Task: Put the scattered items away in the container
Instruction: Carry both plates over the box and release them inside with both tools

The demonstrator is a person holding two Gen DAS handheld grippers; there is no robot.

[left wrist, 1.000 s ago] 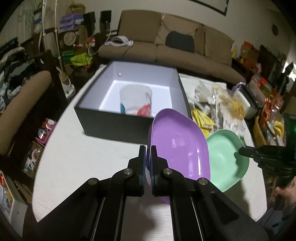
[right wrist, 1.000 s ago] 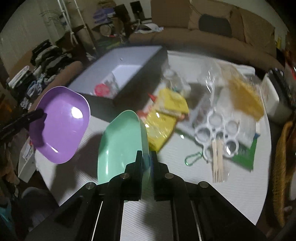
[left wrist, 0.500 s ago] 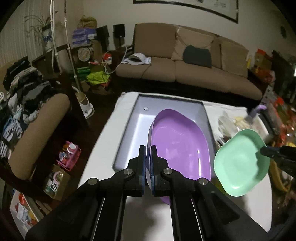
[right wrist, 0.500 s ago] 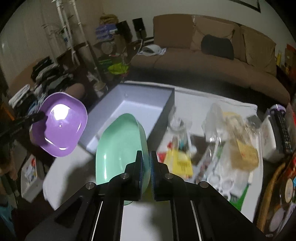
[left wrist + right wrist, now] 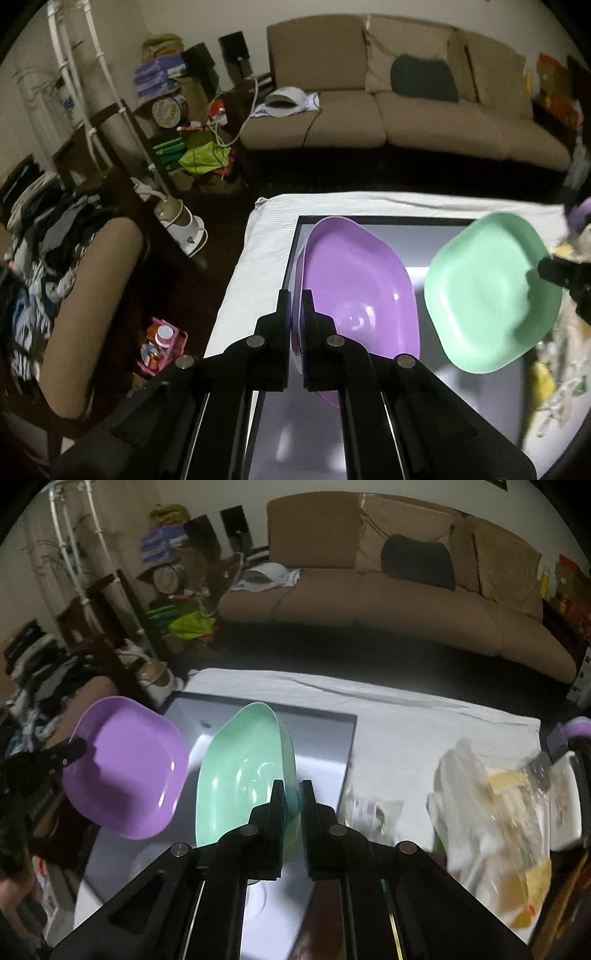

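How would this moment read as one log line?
left hand-held gripper: holds purple bowl | right hand-held gripper: holds green bowl | both above box

The left hand-held gripper (image 5: 294, 314) pinches the purple bowl (image 5: 354, 306) above the open box (image 5: 424, 223), green bowl (image 5: 487, 295) alongside.

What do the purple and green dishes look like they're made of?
Both look like plastic. The purple dish is glossy, with bright highlights on its inner surface. The green dish is uniformly coloured and duller in the left view, though the right view shows sheen.
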